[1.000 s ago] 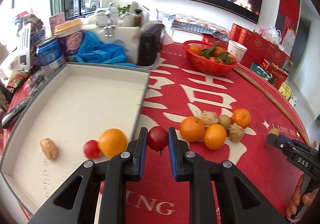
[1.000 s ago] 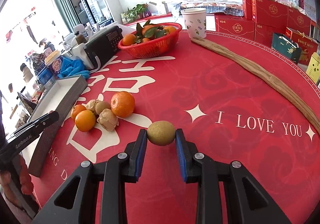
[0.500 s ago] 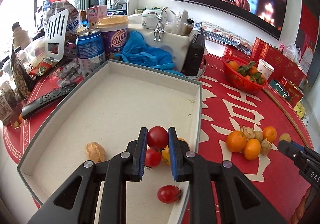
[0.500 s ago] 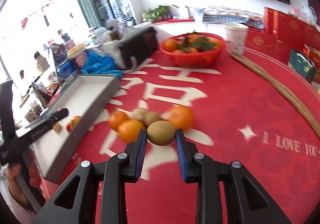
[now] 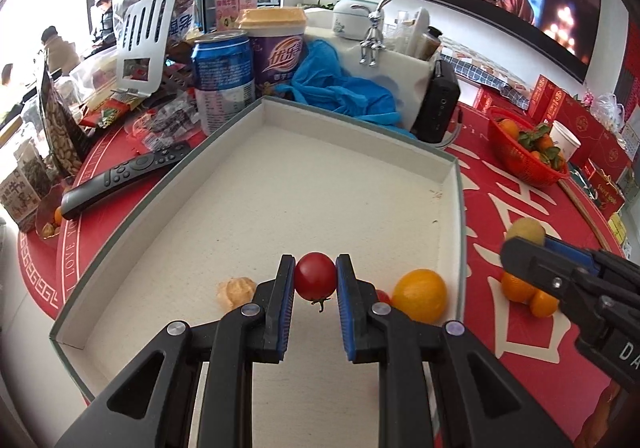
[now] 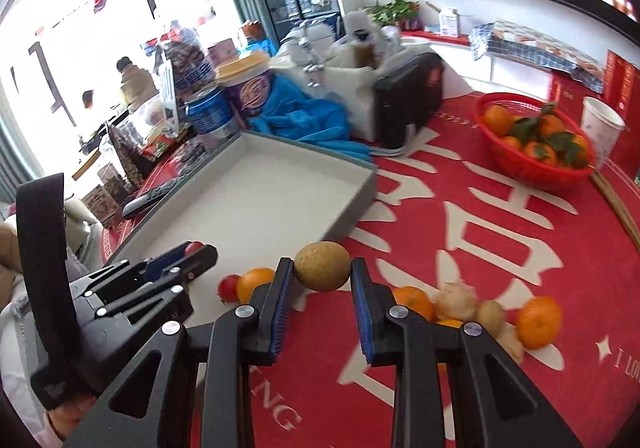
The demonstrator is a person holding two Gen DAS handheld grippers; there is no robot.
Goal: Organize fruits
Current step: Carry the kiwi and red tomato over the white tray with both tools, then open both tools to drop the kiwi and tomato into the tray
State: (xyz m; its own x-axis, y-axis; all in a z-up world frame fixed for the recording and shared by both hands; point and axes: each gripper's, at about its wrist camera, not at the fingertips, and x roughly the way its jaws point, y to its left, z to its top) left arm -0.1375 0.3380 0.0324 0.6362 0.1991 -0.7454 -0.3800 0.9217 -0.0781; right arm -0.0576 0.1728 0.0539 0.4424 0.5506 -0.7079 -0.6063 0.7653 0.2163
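1. Gripping a tomato (image 5: 315, 276), the left tool (image 5: 315, 284) hangs over the tray (image 5: 256, 184), probably so it can drop in beside the orange (image 5: 419, 295) at its 3 o'clock.
2. The right tool (image 6: 322, 276) clamps a kiwi (image 6: 322, 266) near the tray's edge, likely next in.
3. Loose fruit (image 6: 536, 321) sits on the desk (image 6: 500, 248), at the kiwi's 4 o'clock.
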